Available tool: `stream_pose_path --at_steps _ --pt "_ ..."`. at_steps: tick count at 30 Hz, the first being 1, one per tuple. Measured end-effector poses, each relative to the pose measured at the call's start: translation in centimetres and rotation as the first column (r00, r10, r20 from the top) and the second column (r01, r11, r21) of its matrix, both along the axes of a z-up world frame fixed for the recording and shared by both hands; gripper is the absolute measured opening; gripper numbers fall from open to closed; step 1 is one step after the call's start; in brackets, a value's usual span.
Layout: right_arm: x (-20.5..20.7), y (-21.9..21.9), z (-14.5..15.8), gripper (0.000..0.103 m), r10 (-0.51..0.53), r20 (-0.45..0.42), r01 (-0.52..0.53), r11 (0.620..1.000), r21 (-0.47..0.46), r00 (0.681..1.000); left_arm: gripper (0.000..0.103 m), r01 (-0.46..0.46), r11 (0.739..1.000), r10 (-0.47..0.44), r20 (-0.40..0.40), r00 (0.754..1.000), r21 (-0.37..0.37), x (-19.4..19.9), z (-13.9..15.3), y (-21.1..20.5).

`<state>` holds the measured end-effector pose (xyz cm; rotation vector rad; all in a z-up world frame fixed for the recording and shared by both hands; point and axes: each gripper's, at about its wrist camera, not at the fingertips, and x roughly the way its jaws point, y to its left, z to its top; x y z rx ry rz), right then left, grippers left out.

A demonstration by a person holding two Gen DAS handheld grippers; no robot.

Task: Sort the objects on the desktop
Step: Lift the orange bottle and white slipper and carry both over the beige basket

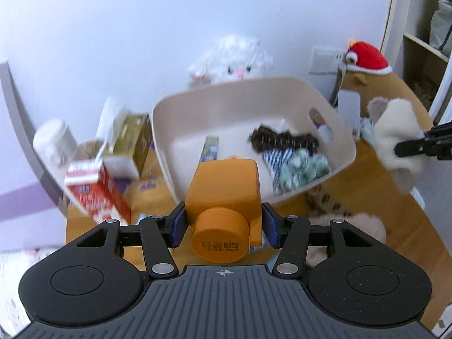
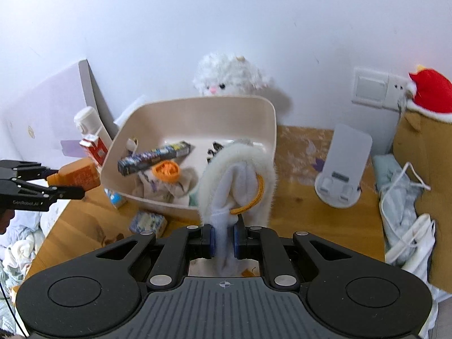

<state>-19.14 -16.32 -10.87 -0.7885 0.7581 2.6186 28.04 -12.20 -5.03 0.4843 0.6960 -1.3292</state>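
Note:
My left gripper [image 1: 224,227] is shut on an orange bottle [image 1: 224,195], cap toward the camera, held in front of a beige bin [image 1: 343,138]. The same bottle [image 2: 75,178] and left gripper [image 2: 70,183] show at the left of the right wrist view. My right gripper [image 2: 224,240] is shut on a white fluffy cloth item [image 2: 237,178] with an orange loop, held just in front of the bin [image 2: 268,115]. That cloth item [image 1: 401,138] shows at the right of the left wrist view. The bin holds a long dark box [image 2: 155,156], cloths and a dark hair piece [image 1: 282,139].
A red carton [image 1: 94,192], a gold box [image 1: 132,138] and a white bottle [image 1: 55,141] stand left of the bin. A white plush [image 2: 228,77] sits behind it. A white phone stand [image 2: 343,169], a brown box [image 2: 423,169] with a red plush [image 2: 430,90] and loose cloths [image 2: 401,192] lie to the right.

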Motion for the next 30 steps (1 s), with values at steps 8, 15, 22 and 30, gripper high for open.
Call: stream_pose_path --at_steps 8,15,22,30 --pt "-2.0 1.1 2.0 0.012 0.004 -0.017 -0.003 0.999 0.049 1.0 0.055 0.061 0.996 -0.056 0.08 0.995 -0.066 0.0 2.7 -3.5" --pt "-4.2 2.4 3.6 0.012 -0.019 -0.043 0.022 0.996 0.088 0.999 0.055 0.071 0.994 -0.063 0.086 0.994 -0.088 -0.4 3.6 -6.5" --pt "-6.6 3.7 4.3 0.012 -0.049 -0.064 0.055 0.995 0.086 0.997 0.055 0.085 0.995 -0.079 0.085 0.993 -0.06 -1.3 2.2 -9.7" --pt "-9.7 4.3 3.5 0.012 -0.076 -0.032 0.078 0.994 0.079 0.997 0.055 0.042 0.999 -0.044 0.098 0.994 0.026 -1.3 -1.3 -12.9"
